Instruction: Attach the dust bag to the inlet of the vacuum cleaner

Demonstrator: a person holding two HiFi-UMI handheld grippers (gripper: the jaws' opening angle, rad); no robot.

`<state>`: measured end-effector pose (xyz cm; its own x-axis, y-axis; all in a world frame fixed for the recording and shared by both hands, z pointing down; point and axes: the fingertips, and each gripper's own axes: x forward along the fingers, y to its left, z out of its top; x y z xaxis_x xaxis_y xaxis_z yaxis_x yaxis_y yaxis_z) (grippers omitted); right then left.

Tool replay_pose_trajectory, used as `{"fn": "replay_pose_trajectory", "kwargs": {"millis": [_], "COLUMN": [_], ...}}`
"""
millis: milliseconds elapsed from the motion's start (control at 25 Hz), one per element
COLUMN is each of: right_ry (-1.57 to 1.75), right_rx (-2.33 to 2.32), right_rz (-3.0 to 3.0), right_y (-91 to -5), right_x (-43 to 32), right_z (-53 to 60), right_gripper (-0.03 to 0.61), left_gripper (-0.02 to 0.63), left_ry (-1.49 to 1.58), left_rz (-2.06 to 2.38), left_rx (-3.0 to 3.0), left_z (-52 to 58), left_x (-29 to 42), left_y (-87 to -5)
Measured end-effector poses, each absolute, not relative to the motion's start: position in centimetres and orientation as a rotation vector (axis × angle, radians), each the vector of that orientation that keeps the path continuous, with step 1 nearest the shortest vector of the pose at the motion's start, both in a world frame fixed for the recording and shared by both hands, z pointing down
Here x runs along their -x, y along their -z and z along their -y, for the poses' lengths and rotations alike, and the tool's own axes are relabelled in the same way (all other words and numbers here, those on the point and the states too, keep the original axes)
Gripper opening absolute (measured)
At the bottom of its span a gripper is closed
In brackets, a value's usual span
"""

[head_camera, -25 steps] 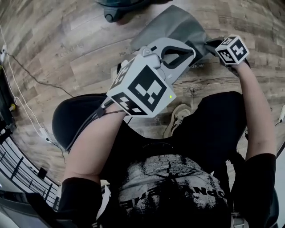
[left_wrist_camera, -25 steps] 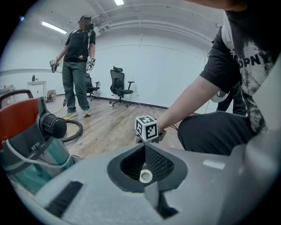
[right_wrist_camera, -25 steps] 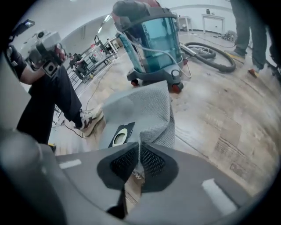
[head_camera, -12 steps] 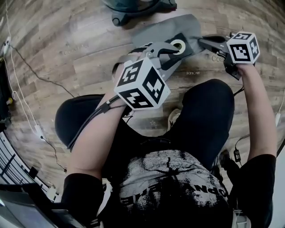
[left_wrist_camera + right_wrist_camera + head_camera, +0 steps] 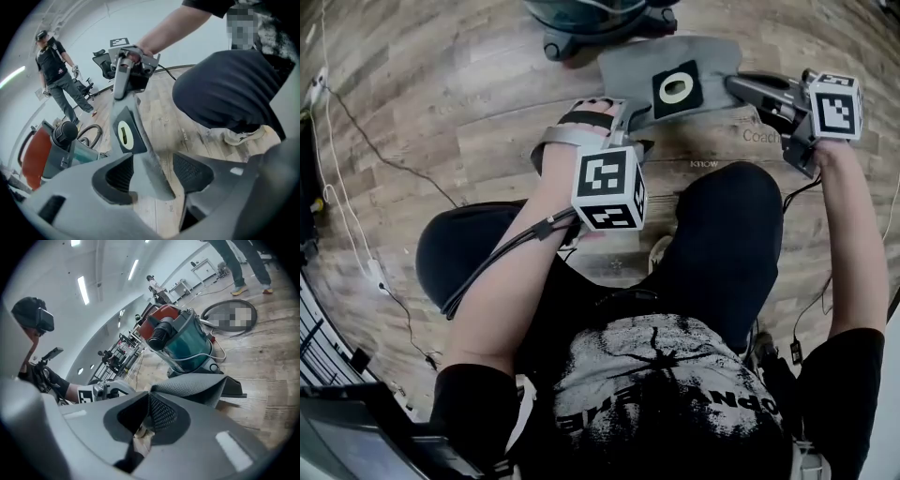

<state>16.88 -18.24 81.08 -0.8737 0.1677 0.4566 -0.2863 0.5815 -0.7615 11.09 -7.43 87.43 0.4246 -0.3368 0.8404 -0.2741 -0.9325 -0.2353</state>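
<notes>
Floor (image 5: pixel 441 103) is wood planks and the person crouches over it. The vacuum (image 5: pixel 600 17) is at 12 o'clock in the head view, with a teal tub and red top. The black round port (image 5: pixel 161 336) up front is probably the inlet. The bag (image 5: pixel 712 61) sits just at 6 o'clock of the vacuum, apart from it and not attached yet. Its collar (image 5: pixel 677 89) faces up at the head camera, not at the port. The right claw (image 5: pixel 742 86) is at the bag's 3 o'clock edge, jaws closed tight on the fabric. The left claw (image 5: pixel 621 111) is at the bag's 8 o'clock corner. Its jaws have just been opening and now stand wide apart, with the corner between them and the pads not pressing. The step looks like a left regrip before the carry. The left should bite close to the stiff collar rather than on limp cloth, so the hole can be steered. The right clamp should hold while the collar face turns square to the port and is pushed on straight. Sag may tilt the hole. The bag is grey, felt-like, flat, empty and floppy. The collar is a black square card with a pale ring round its hole.
</notes>
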Motion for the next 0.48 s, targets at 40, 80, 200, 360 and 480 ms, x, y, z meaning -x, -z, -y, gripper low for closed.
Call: {"fn": "replay_pose_trajectory", "kwargs": {"millis": [40,80,200,360,480], "right_ry": [-1.267,-1.288,-1.31,-1.321,-1.339], "right_rx": [-0.087,-0.079,-0.064,-0.096,-0.111], "right_rz": [2.336,2.345,2.366,2.39,2.391], "right_y": [-80.6,-80.2,-79.2,-78.4,-78.4], "right_x": [-16.6,-16.3,-15.8,-15.8,-16.2], "right_z": [18.2,18.1,17.5,18.1,18.1], "right_gripper": [0.015,0.015,0.015,0.015,0.015], "left_gripper": [0.261,0.261,0.241,0.105,0.038], "left_ry": [1.577,1.593,1.604,1.534,1.489], "left_rz": [-0.559,-0.57,-0.666,-0.806,-0.857], "left_rx": [2.569,2.547,2.51,2.486,2.489], "left_z": [7.5,7.7,8.9,10.8,11.2], "left_x": [-10.9,-10.7,-9.8,-8.9,-8.9], "left_y": [-87.9,-88.3,-88.3,-86.3,-85.3]}}
